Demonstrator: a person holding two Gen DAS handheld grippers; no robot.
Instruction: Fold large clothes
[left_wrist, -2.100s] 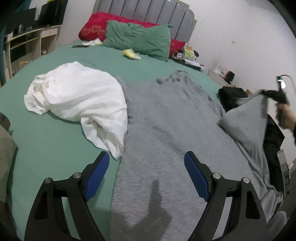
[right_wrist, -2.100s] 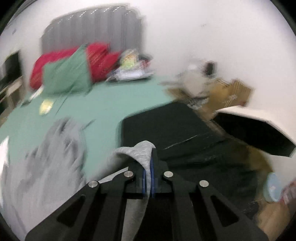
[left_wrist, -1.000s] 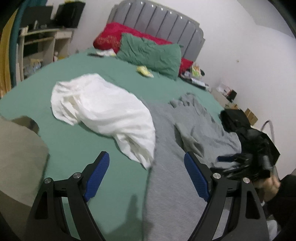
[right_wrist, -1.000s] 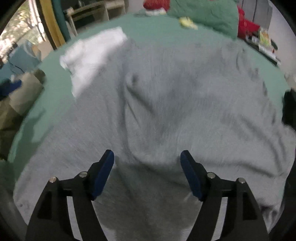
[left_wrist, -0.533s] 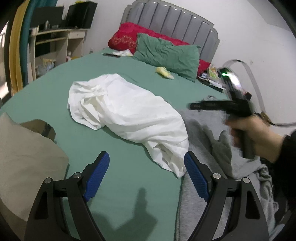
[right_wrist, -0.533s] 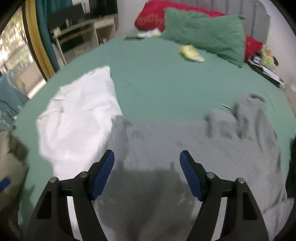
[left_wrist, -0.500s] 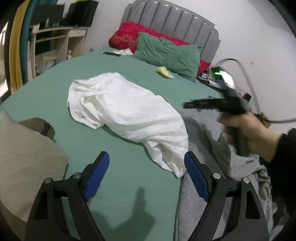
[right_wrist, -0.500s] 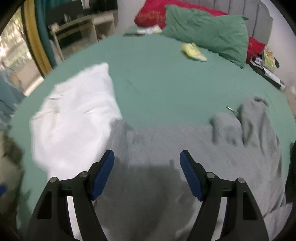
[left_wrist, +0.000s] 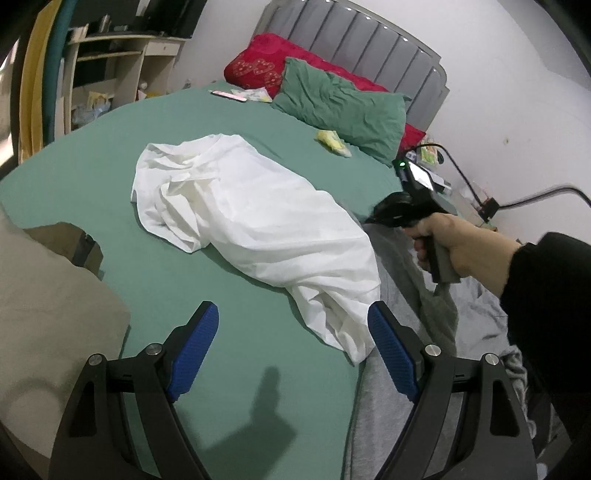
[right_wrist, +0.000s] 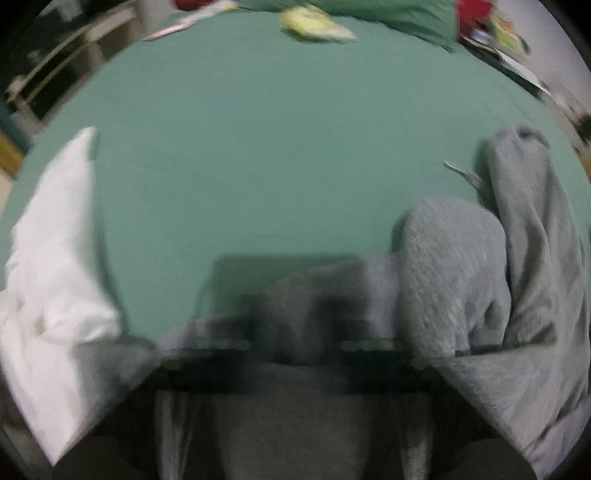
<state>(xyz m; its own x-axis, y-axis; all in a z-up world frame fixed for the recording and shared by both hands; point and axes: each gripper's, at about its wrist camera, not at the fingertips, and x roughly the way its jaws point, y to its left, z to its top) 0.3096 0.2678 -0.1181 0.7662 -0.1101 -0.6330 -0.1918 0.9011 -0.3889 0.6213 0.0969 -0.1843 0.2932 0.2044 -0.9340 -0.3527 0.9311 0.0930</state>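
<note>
A large grey garment (left_wrist: 406, 369) lies crumpled along the right side of the green bed (left_wrist: 184, 258). It fills the lower right of the right wrist view (right_wrist: 461, 277). My left gripper (left_wrist: 293, 350) is open and empty, hovering over the sheet beside the garment's left edge. My right gripper (left_wrist: 384, 214) shows in the left wrist view, held by a hand and pressed down at the garment's far part. In its own view the fingers are blurred and buried in grey cloth, so I cannot tell how the jaws stand.
A bunched white sheet (left_wrist: 240, 210) lies mid-bed, overlapping the grey garment's left edge, and shows in the right wrist view (right_wrist: 55, 277). Green (left_wrist: 343, 107) and red pillows (left_wrist: 258, 70) lean on the grey headboard. A beige cloth pile (left_wrist: 44, 314) is at left. Shelves (left_wrist: 110, 74) stand far left.
The right gripper has swung forward and dropped onto the grey garment's far part; its open fingers are now lost in blur and cloth. The left gripper has barely shifted and stays open.
</note>
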